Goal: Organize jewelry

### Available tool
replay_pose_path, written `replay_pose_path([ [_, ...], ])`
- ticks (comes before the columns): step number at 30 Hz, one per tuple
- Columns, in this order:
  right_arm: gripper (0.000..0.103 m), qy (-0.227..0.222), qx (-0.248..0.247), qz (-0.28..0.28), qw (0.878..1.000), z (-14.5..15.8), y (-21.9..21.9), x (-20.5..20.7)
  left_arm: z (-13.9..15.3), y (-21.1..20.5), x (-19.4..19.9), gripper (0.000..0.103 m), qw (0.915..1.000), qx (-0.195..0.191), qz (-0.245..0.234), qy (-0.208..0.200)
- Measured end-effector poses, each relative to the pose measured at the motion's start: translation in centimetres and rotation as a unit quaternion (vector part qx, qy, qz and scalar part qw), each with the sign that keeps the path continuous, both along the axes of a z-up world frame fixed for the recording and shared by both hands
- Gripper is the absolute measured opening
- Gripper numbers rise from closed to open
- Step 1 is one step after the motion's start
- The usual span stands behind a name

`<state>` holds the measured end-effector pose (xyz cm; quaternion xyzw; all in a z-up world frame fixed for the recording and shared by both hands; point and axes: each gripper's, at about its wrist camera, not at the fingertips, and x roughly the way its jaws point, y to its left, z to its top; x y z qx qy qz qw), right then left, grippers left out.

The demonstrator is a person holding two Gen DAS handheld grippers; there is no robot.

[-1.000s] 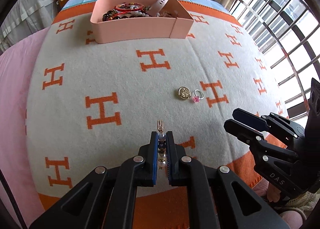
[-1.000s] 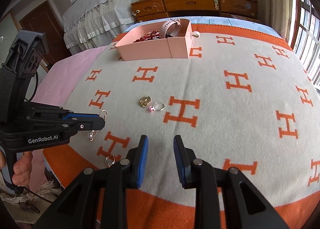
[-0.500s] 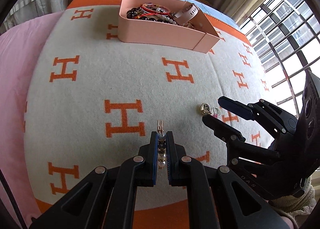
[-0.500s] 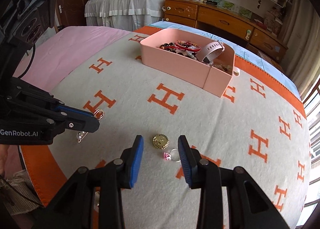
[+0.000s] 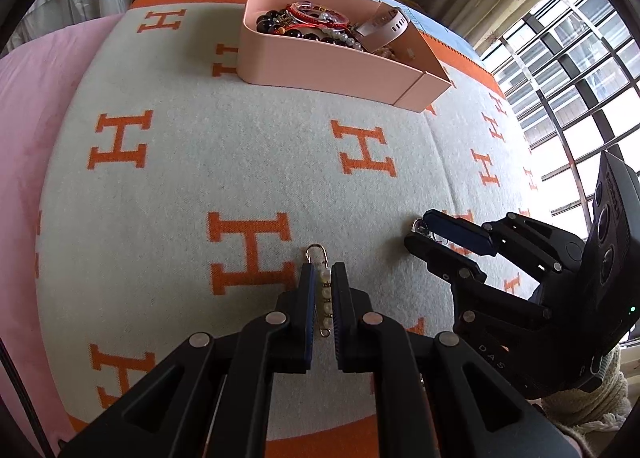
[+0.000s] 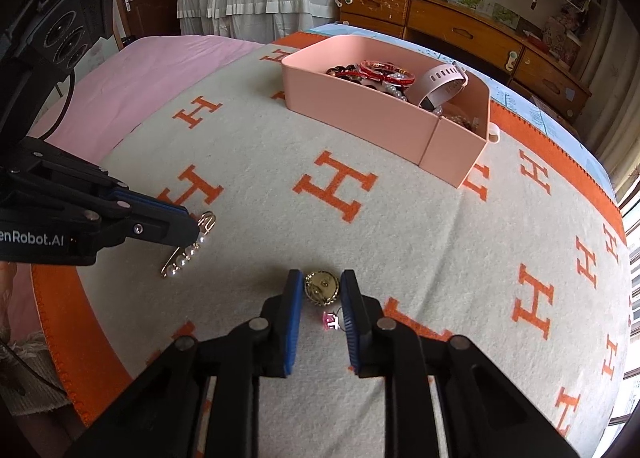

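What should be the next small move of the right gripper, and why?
Probably close the right gripper fully on the gold brooch. Its jaws have just been narrowing, the brooch lies between them on the blanket, and the pads do not visibly press it yet. The pink ring sits close behind.

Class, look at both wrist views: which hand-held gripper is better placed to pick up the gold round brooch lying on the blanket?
The right hand-held gripper. Its jaws, just closing, already flank the gold round brooch, while the left hand-held gripper is shut on a pearl pin.

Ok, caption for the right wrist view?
Right tool straddling gold brooch on blanket; left tool holding pearl pin.
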<state>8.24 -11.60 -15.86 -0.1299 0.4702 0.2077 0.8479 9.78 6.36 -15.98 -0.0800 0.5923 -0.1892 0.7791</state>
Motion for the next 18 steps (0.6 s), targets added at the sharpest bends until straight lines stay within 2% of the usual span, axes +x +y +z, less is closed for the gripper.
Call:
replay_pose_path([
  [5,0.019,0.002,0.0,-0.008,1.0,0.1,0.2,0.1,0.2,0.0,0.1,0.005,1.0,-0.001,0.001,-0.002],
  [11,0.019,0.004,0.024,-0.024,0.999,1.0,-0.5,0.5,0.0,0.4,0.2,0.006,0.9997,-0.019,0.001,0.018],
  [12,0.019,0.004,0.028,-0.025,0.999,1.1,-0.6,0.5,-0.1,0.5,0.2,0.01,0.9995,-0.019,0.002,0.025],
  [13,0.019,0.004,0.032,-0.026,0.999,1.2,-0.7,0.5,-0.3,0.6,0.2,0.02,0.9992,-0.023,0.006,0.032],
  [16,0.019,0.004,0.042,-0.028,0.999,1.5,-0.9,0.3,-0.4,0.7,0.2,0.042,0.9986,-0.034,0.017,0.037],
  [18,0.019,0.004,0.047,-0.027,0.999,1.6,-1.0,0.2,-0.2,0.4,0.2,0.048,0.999,-0.025,0.021,0.03],
])
